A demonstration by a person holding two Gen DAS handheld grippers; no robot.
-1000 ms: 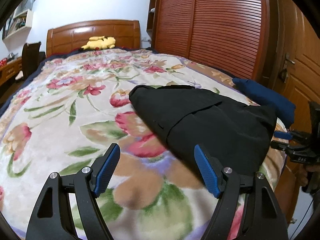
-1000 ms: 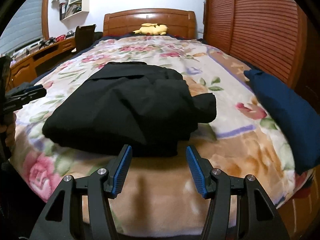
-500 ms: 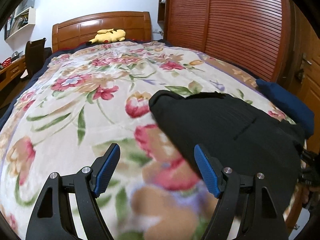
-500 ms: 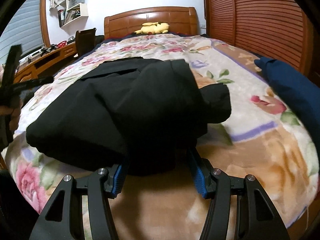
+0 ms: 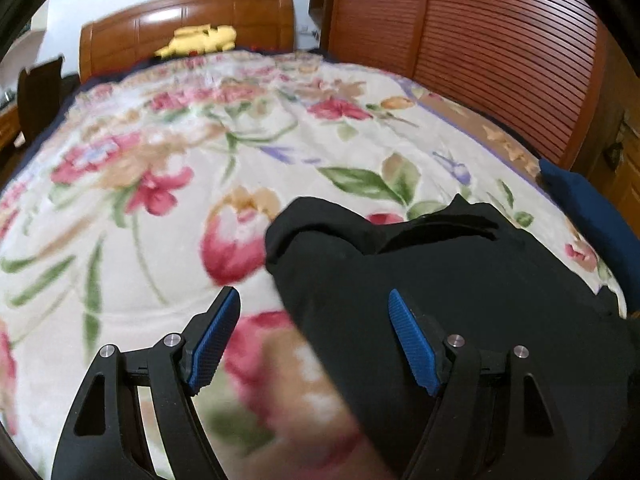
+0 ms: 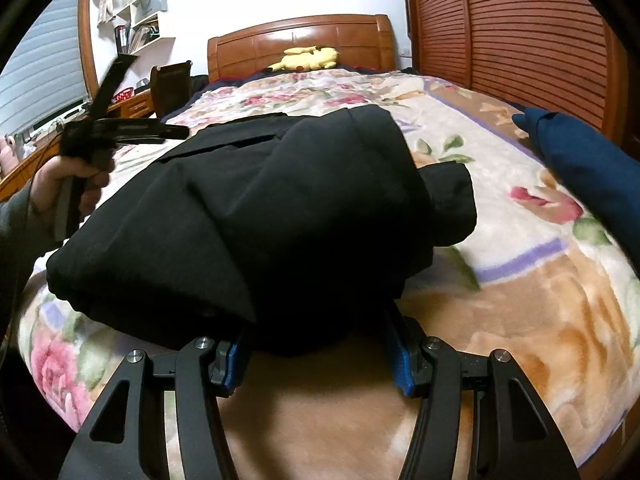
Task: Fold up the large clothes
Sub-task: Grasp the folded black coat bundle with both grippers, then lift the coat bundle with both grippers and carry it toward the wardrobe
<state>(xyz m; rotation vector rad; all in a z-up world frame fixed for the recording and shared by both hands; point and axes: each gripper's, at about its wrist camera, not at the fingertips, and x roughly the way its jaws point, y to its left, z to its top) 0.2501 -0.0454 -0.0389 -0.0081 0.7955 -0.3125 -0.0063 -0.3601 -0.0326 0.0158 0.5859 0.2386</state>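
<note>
The black garment [image 6: 256, 216] lies bunched on the floral blanket [image 6: 520, 300]. The right gripper [image 6: 318, 354] gapes wide around its six-o'clock edge; the left gripper [image 5: 314, 338] hangs wide open, empty.

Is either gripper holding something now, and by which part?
Nothing is clamped. The right gripper stands open around the black garment's near edge; the left gripper is open over its side edge.
</note>
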